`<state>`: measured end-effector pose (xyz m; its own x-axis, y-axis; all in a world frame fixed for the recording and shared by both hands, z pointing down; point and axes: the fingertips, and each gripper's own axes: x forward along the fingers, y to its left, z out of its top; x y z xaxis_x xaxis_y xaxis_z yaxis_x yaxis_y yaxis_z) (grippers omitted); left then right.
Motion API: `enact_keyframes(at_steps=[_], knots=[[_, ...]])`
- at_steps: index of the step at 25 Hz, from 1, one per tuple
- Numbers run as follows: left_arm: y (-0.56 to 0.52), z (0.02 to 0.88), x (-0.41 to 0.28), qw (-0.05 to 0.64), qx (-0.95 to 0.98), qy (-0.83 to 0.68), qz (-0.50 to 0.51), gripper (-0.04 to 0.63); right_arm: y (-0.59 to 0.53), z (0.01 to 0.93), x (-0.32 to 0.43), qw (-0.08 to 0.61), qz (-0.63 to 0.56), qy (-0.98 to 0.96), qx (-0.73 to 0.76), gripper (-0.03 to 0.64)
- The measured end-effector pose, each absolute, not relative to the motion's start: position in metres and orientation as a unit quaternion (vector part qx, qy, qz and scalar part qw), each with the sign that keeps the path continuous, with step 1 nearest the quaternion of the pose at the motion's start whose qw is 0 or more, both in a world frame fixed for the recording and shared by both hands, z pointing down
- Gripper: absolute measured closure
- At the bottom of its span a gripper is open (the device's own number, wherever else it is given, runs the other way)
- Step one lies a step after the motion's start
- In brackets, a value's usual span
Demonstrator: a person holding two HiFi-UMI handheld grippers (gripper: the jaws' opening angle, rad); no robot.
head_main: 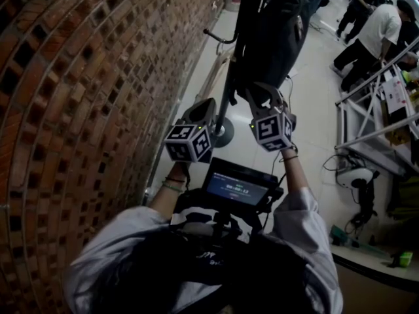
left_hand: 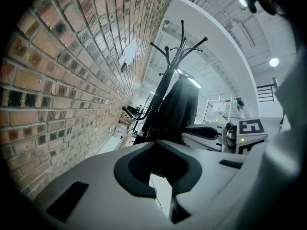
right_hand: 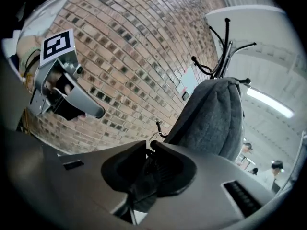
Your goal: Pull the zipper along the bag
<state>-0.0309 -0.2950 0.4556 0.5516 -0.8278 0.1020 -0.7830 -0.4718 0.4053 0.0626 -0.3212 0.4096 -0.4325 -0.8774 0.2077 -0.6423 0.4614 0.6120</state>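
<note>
A dark grey bag [head_main: 275,38] hangs from a black coat stand [head_main: 229,90] beside a brick wall. My right gripper [head_main: 265,93] is at the bag's lower part. In the right gripper view its jaws [right_hand: 148,145] stand a little apart, open, and a dark strap-like pull of the bag [right_hand: 149,182] lies between them without being pinched. A small metal ring sits at the tips. My left gripper [head_main: 203,106] hangs to the left of the bag, apart from it. Its jaws [left_hand: 156,142] are shut with nothing between them. The bag [left_hand: 177,109] is beyond them.
The brick wall [head_main: 85,110] runs close along the left. The stand's round base [head_main: 222,133] rests on the pale floor. A metal frame [head_main: 373,110] and cables lie to the right, with people [head_main: 373,31] at the far right. A small screen [head_main: 237,188] sits at my chest.
</note>
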Motion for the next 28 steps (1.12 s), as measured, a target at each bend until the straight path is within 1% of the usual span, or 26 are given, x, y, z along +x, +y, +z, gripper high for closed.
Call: enact_keyframes(at_steps=[4,8,12,14,19,28], knots=[[-0.293,0.456,-0.026,0.205,0.857,-0.47,-0.057,0.588,-0.304,0.413,0.073,0.197,-0.152,-0.835,0.492,0.549],[-0.288,0.459,-0.024,0.211,0.854,-0.474,-0.05,0.588,-0.289,0.435,0.095,0.177,-0.101,-0.833,0.514,0.551],[-0.28,0.457,-0.014,0.213,0.851,-0.479,-0.043,0.588,-0.269,0.457,0.12,0.149,-0.024,-0.822,0.549,0.601],[-0.274,0.455,-0.006,0.21,0.851,-0.479,-0.042,0.588,-0.259,0.469,0.13,0.139,-0.001,-0.821,0.554,0.605],[-0.262,0.46,0.015,0.199,0.856,-0.474,-0.052,0.588,-0.238,0.488,0.148,0.114,0.033,-0.819,0.561,0.607],[-0.219,0.459,0.049,0.2,0.849,-0.487,-0.041,0.588,-0.203,0.478,0.164,0.093,0.044,-0.832,0.545,0.609]])
